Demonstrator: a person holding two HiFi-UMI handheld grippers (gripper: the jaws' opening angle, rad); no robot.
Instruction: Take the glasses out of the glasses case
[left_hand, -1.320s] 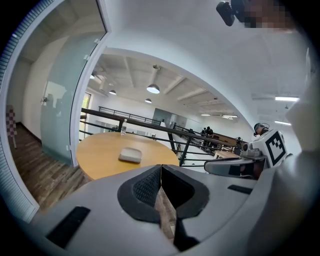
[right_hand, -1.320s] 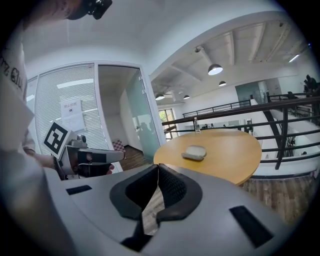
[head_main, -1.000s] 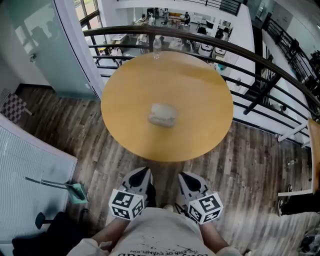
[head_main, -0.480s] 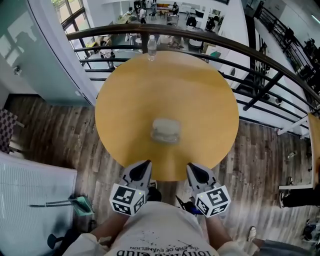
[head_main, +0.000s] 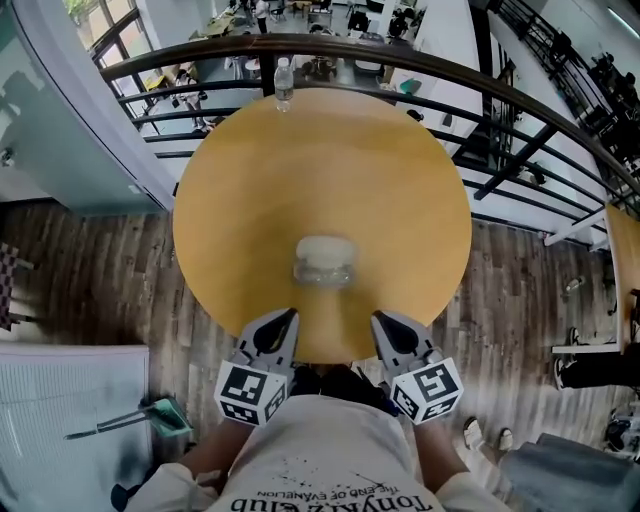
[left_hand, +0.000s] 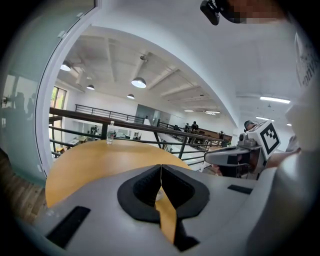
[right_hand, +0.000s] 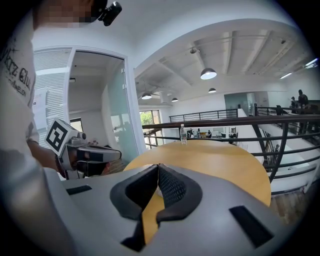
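Observation:
A pale, translucent glasses case (head_main: 323, 262) lies closed on the round wooden table (head_main: 250, 180), a little in from its near edge. My left gripper (head_main: 285, 318) sits at that near edge, just left of the case and short of it, its jaws shut on nothing. My right gripper (head_main: 382, 320) mirrors it to the right of the case, also shut and empty. In the left gripper view the pads of the left gripper (left_hand: 160, 172) meet, and so do those of the right gripper (right_hand: 158, 172) in its own view. No glasses show.
A water bottle (head_main: 284, 84) stands at the table's far edge, by the black railing (head_main: 430, 68) that curves behind it. A dustpan (head_main: 160, 415) lies on the wood floor at lower left. Another table edge (head_main: 628, 270) shows at far right.
The person has stepped up to the table. Both grippers, held over the floor a second ago, now reach the table's near edge on either side of the case. Their jaws stay shut.

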